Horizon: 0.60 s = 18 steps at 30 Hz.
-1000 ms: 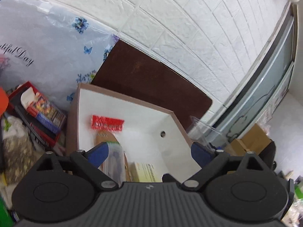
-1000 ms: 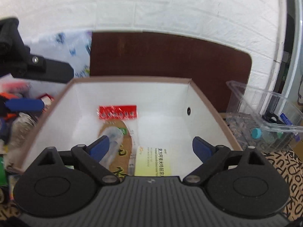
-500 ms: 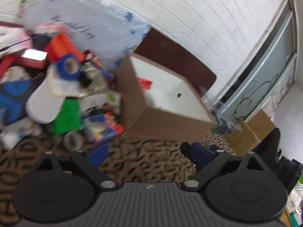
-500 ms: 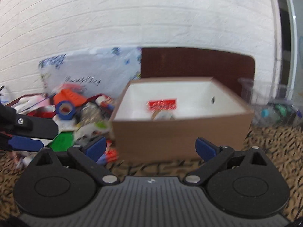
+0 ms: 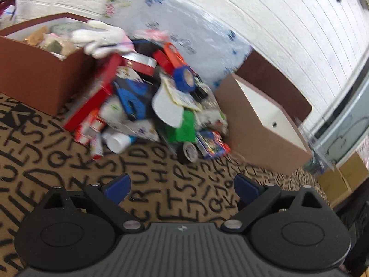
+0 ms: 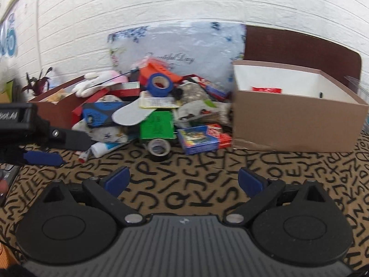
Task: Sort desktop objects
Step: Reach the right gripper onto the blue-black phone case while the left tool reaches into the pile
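Note:
A heap of mixed objects (image 6: pixel 159 106) lies on the letter-patterned cloth between two brown boxes; it also shows in the left wrist view (image 5: pixel 159 106). On it are a blue tape roll (image 6: pixel 159 85), a green card (image 6: pixel 157 124), a black tape roll (image 6: pixel 158 149) and a blue and red packet (image 6: pixel 203 138). The right box (image 6: pixel 297 120) has white walls and a red packet inside. My left gripper (image 5: pixel 182 187) is open and empty, short of the heap. My right gripper (image 6: pixel 183 181) is open and empty, also short of it.
The left brown box (image 5: pixel 39 73) holds soft items, with a white glove (image 5: pixel 103 39) over its rim. A flowered plastic bag (image 6: pixel 180 46) leans on the white brick wall. A dark board (image 6: pixel 299 48) stands behind the right box. The left gripper (image 6: pixel 43 136) shows at the right view's left edge.
Both grippers have pulled back from over the right box to low above the cloth. The left gripper has also swung left, bringing the heap and left box into view.

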Tool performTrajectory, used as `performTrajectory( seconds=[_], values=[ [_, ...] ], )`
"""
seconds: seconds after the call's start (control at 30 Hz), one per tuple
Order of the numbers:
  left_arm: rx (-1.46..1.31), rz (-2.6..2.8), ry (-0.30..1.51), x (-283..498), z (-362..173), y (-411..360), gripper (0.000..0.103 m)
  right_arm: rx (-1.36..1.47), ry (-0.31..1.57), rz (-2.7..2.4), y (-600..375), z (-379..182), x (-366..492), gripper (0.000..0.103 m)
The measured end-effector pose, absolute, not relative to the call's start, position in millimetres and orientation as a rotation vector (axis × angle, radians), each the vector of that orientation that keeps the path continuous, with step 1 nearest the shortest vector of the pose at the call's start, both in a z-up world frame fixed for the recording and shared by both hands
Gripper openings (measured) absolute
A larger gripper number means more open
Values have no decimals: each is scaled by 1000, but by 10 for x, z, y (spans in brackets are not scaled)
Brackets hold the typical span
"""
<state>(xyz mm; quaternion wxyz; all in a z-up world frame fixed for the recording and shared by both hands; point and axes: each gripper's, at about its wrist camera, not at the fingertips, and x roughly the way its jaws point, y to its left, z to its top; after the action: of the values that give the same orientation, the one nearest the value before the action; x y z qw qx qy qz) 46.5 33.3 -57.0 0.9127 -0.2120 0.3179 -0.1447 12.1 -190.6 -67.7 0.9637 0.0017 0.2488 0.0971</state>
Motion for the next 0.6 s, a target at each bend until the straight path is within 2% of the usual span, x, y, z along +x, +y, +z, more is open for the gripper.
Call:
performTrajectory(
  seconds=[0.4, 0.47, 0.6],
  values=[
    [-472, -211, 604, 808, -572, 792, 92, -86, 492, 336, -1313, -651, 471, 97],
    [-482, -198, 601, 870, -578, 854, 87, -103, 488, 356, -1216, -643, 546, 96],
    [-508, -194, 610, 1016, -599, 963, 64, -139, 485, 405, -1008, -631, 693, 86]
  ],
)
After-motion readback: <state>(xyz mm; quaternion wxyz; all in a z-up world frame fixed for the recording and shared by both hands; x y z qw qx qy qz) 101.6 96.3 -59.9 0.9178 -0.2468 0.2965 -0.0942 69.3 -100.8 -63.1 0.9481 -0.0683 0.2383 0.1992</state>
